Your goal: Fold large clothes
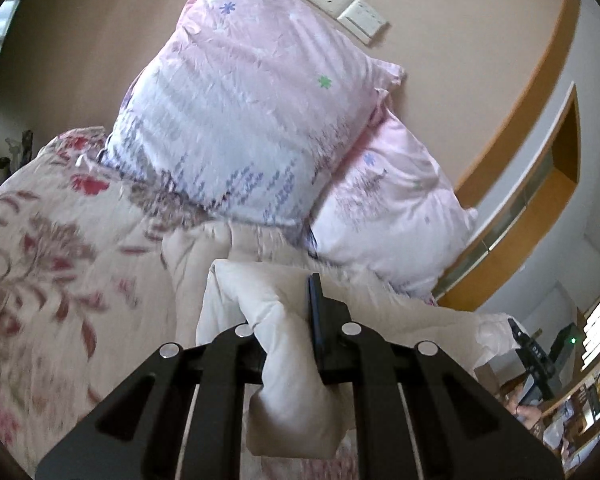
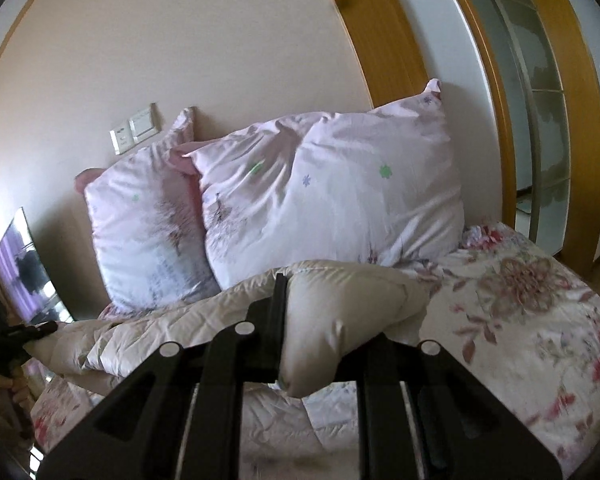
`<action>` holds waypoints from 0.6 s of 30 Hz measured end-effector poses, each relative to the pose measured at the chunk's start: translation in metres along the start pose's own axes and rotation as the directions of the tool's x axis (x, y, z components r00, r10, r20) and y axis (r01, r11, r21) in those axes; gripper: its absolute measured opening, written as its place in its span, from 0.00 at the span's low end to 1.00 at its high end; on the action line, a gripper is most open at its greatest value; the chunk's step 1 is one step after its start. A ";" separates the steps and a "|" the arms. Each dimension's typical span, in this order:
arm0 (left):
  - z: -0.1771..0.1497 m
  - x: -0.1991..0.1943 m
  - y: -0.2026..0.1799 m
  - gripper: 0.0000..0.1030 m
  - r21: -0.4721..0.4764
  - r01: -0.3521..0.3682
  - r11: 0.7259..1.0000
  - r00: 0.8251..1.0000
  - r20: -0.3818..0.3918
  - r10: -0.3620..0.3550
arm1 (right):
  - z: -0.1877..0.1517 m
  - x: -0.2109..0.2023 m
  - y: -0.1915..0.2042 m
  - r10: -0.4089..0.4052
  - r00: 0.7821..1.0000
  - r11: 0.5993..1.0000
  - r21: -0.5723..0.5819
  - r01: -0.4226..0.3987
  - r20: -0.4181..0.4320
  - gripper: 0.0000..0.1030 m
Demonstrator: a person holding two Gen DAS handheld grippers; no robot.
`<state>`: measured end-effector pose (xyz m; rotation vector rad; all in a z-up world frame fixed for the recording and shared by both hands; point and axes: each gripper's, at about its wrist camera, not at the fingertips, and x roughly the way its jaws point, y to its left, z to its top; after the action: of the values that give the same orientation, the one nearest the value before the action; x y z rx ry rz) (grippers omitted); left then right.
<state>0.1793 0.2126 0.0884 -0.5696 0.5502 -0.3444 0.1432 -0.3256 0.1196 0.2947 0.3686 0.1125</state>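
A cream padded garment point(image 1: 276, 316) is held stretched between both grippers above a floral bed. My left gripper point(image 1: 284, 312) is shut on one end of it; only the right finger point(image 1: 315, 312) shows, the other is under the cloth. My right gripper point(image 2: 320, 312) is shut on the other end point(image 2: 340, 312); its left finger point(image 2: 278, 312) shows, the right one is hidden by cloth. The garment sags between them point(image 2: 160, 332). The right gripper shows far right in the left wrist view point(image 1: 518, 334), the left gripper far left in the right wrist view point(image 2: 40, 330).
Two pink pillows point(image 1: 244, 112) point(image 1: 392, 216) lean on the beige wall at the bed head. The floral bedspread point(image 2: 520, 312) covers the bed. Wall sockets point(image 1: 346, 6), a wooden door frame point(image 2: 496, 128) and a TV point(image 2: 28, 268) are around.
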 end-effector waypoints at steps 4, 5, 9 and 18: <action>0.010 0.035 0.018 0.10 -0.070 0.000 0.998 1.000 -0.022 -0.002 | 0.003 0.053 -0.001 -0.034 0.998 0.999 0.016 0.035 -0.061 0.14; 0.010 0.047 0.026 0.10 -0.099 -0.004 0.995 0.999 -0.038 0.000 | 0.001 0.071 -0.003 -0.044 0.994 0.999 0.024 0.047 -0.098 0.14; 0.007 0.077 0.050 0.10 -0.180 -0.020 0.984 0.996 -0.086 0.004 | -0.009 0.119 -0.012 -0.068 0.979 0.995 0.056 0.080 -0.194 0.16; 0.016 0.114 0.077 0.39 -0.298 0.070 0.952 0.990 -0.097 -0.103 | -0.004 0.187 -0.032 0.021 0.964 0.967 0.249 0.047 -0.265 0.61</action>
<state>0.2919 0.2293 0.0100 -0.8677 0.6921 -0.3819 0.3169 -0.3248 0.0429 0.5326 0.6542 0.0919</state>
